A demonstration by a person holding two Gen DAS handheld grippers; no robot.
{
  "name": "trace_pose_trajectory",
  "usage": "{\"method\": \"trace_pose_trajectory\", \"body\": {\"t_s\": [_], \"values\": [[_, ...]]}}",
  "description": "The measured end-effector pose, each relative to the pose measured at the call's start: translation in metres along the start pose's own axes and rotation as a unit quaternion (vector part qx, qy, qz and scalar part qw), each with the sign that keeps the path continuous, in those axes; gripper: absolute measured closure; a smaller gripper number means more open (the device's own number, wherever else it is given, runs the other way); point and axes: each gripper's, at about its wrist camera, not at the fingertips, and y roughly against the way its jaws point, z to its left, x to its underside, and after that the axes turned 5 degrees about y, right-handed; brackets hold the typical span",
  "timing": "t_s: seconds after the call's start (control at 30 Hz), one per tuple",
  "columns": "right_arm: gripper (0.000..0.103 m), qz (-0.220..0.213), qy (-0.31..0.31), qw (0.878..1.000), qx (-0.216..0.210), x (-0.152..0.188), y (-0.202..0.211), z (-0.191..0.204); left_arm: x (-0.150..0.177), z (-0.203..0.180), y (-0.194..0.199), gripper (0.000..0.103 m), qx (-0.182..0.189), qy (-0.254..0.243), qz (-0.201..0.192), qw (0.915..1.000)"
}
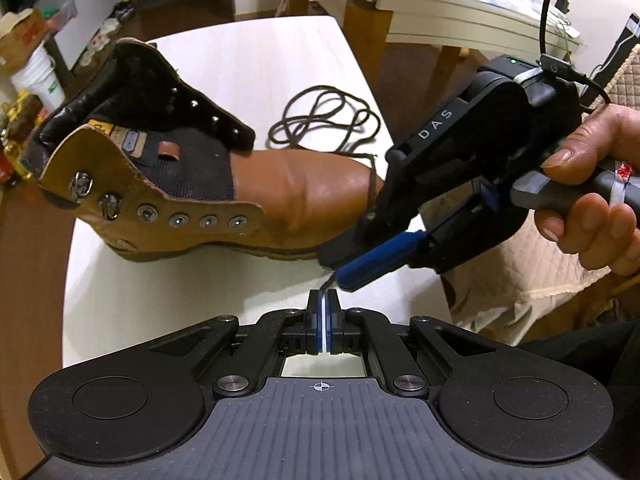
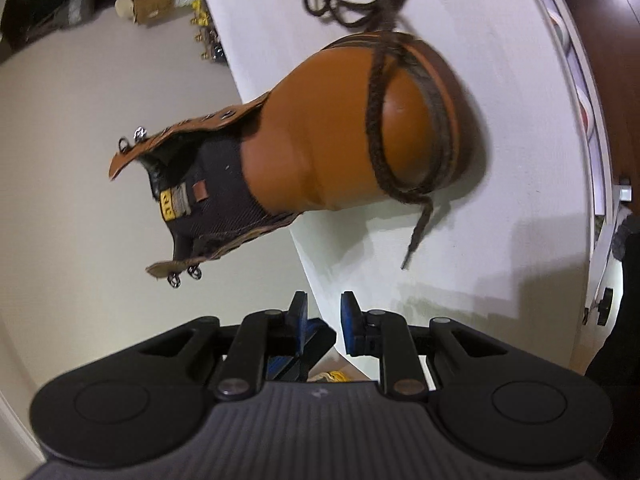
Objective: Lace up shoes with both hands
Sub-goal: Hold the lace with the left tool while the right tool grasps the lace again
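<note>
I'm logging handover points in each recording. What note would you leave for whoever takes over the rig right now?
Left gripper: fingers shut, by the lace's free end; a grip on it isn't clear.
Right gripper: open, empty, hovering near the toe of the boot.
Boot lies on the white table, tongue open.
Lace is piled behind the toe, with strands draped over it.
Done: nothing threaded; the visible eyelets are empty.
Left: secure the lace end, thread every eyelet and hook, then tie.
</note>
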Motion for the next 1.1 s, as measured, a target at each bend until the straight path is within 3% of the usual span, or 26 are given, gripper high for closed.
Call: {"method": "trace_pose_trajectory", "body": {"t_s": [0.17,0.23,0.5,0.6,1.1], "values": [[0.082,-0.021,0.013,0.999,0.021,-0.001,0.007,-0.008,0.007,0.002,-0.033,0.096,-0.009,-0.055,0.009,0.9984],[0.082,-0.031,0.024,0.999,0.034,0.0,0.011,-0.01,0.007,0.001,-0.041,0.089,-0.006,-0.069,0.011,0.9976],[0.082,-0.053,0.015,0.998,0.043,0.0,0.025,-0.024,0.005,-0.005,-0.07,0.09,0.005,-0.125,0.02,0.9919],[0.082,-0.059,0.01,0.997,0.042,-0.001,0.026,-0.027,0.004,-0.007,-0.082,0.099,0.01,-0.146,0.023,0.9889],[0.081,-0.049,-0.003,0.998,0.036,-0.002,0.007,-0.028,0.001,-0.015,-0.032,0.1,0.035,-0.07,0.001,0.997]]}}
